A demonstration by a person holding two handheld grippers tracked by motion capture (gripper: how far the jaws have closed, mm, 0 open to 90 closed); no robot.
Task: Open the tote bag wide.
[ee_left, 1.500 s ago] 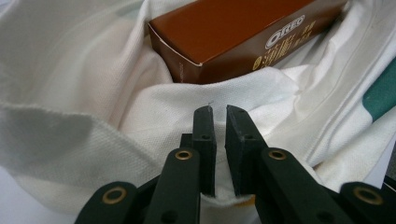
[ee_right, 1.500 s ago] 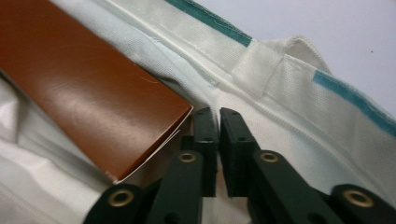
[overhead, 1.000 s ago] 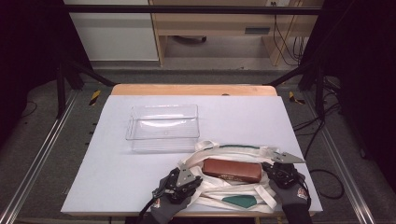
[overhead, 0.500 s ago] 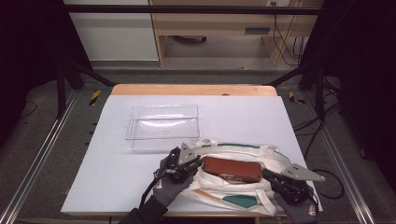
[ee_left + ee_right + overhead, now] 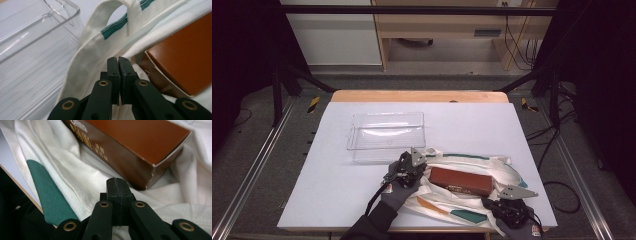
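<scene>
Gripping the white cloth bag (image 5: 472,195) on both sides, the two tools hold its mouth apart around the brown carton (image 5: 460,181), which lies flat on the fabric near the front edge of the worktop (image 5: 337,200). The left tool (image 5: 117,59) has just been closing, and its jaws now meet on a fold of cloth below the green-striped handle (image 5: 113,31); the pads pinch the hem, with the carton just to one side. The right tool (image 5: 117,181) is clamped tight beside the carton's near end; fabric bunches all round it, though I cannot tell for sure that cloth sits between the pads. A clear plastic tray (image 5: 386,132) stands empty just behind the left tool. The step in hand looks like working the carton into or out of the bag. The next move likely calls for lifting both edges together, evenly, so the carton slides and does not snag.
</scene>
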